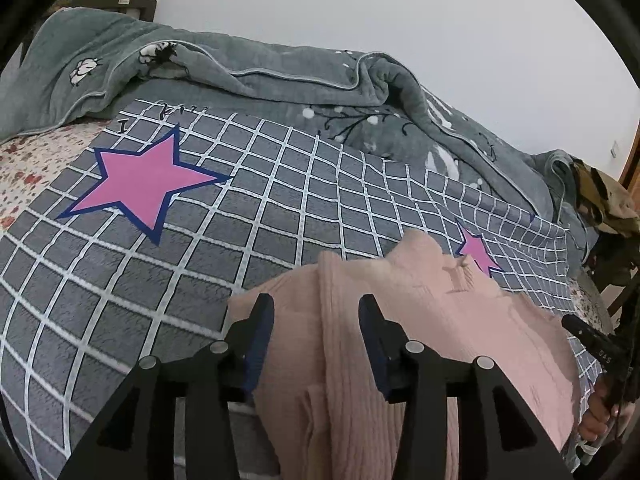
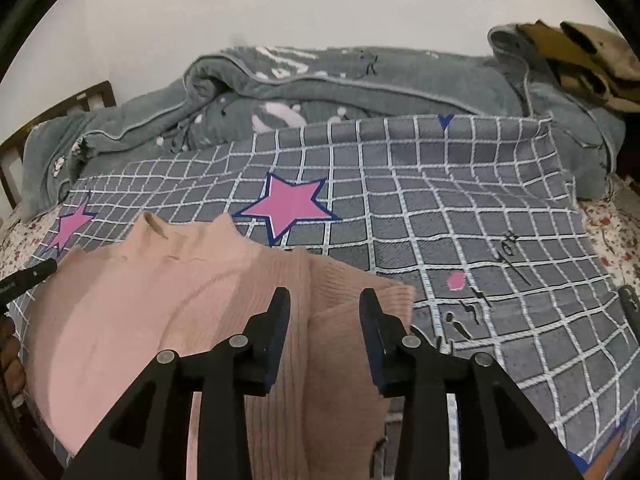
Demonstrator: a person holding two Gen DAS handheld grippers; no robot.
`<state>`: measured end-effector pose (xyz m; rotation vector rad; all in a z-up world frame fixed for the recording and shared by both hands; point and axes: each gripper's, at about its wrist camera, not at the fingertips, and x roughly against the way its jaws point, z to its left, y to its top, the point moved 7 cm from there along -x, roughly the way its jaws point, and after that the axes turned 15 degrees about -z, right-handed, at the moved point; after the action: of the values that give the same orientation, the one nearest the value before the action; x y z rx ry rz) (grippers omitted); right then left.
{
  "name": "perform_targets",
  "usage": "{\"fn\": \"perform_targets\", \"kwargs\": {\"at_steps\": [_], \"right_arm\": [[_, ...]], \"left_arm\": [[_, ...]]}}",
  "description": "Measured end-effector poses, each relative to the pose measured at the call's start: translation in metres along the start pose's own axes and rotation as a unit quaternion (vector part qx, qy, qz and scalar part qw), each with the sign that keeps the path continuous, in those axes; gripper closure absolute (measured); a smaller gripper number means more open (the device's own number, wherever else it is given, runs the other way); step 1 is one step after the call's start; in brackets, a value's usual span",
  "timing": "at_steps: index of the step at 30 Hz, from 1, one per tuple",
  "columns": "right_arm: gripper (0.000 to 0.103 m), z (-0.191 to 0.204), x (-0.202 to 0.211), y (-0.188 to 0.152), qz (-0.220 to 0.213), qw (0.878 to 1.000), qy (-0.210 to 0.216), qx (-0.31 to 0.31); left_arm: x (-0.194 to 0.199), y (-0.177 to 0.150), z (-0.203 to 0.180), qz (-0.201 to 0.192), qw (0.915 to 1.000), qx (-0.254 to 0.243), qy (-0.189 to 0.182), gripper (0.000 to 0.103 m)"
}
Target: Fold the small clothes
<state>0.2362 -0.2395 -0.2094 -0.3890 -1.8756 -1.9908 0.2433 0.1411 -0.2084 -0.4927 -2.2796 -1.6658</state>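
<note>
A pink ribbed knit sweater [image 2: 160, 304] is being left lying on the grey checked star-print blanket [image 2: 460, 208]; the left gripper [image 1: 316, 312] and right gripper [image 2: 324, 304] are being held parted above its folded sleeves, gripping nothing.

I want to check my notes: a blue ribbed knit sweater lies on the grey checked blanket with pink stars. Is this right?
Not quite. The ribbed knit sweater is pale pink, not blue, as both wrist views show. It does lie on the grey checked blanket with pink stars.

1 pink sweater [image 2: 132, 312]; 1 grey checked blanket [image 2: 460, 216]; 1 grey-green quilt [image 2: 360, 80]; 2 grippers: left gripper [image 1: 316, 304], right gripper [image 2: 325, 298]; 1 camouflage garment [image 2: 580, 60].
</note>
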Motion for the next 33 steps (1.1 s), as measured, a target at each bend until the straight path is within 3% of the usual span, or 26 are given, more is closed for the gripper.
{"fn": "perform_targets", "kwargs": {"at_steps": [7,11,15,18,21,24,33], "right_arm": [[0.067,0.025,0.031,-0.002,-0.032,0.999,0.038,-0.013],[0.067,0.071,0.044,-0.013,-0.031,0.995,0.098,-0.009],[0.067,0.122,0.052,-0.037,-0.025,0.99,0.131,0.045],[0.067,0.148,0.048,-0.051,-0.021,0.989,0.119,0.09],[0.068,0.155,0.036,-0.054,-0.03,0.99,0.057,0.129],[0.067,0.155,0.025,-0.052,-0.031,0.99,0.042,0.129],[0.066,0.16,-0.002,-0.046,-0.019,0.993,0.017,0.117]], "left_arm": [[0.026,-0.005,-0.002,-0.003,0.9999,0.008,-0.006,0.061],[0.042,-0.01,0.0,-0.015,0.9999,0.004,-0.001,0.049],[0.053,-0.019,0.007,-0.01,0.9998,0.019,-0.002,0.048],[0.059,-0.023,0.013,-0.007,0.9998,0.02,0.001,0.048],[0.063,-0.023,0.02,-0.009,0.9998,0.016,0.004,0.047],[0.063,-0.026,0.029,0.0,0.9997,0.026,-0.001,0.047],[0.053,-0.046,0.023,0.054,0.9944,0.054,-0.073,0.047]]}}
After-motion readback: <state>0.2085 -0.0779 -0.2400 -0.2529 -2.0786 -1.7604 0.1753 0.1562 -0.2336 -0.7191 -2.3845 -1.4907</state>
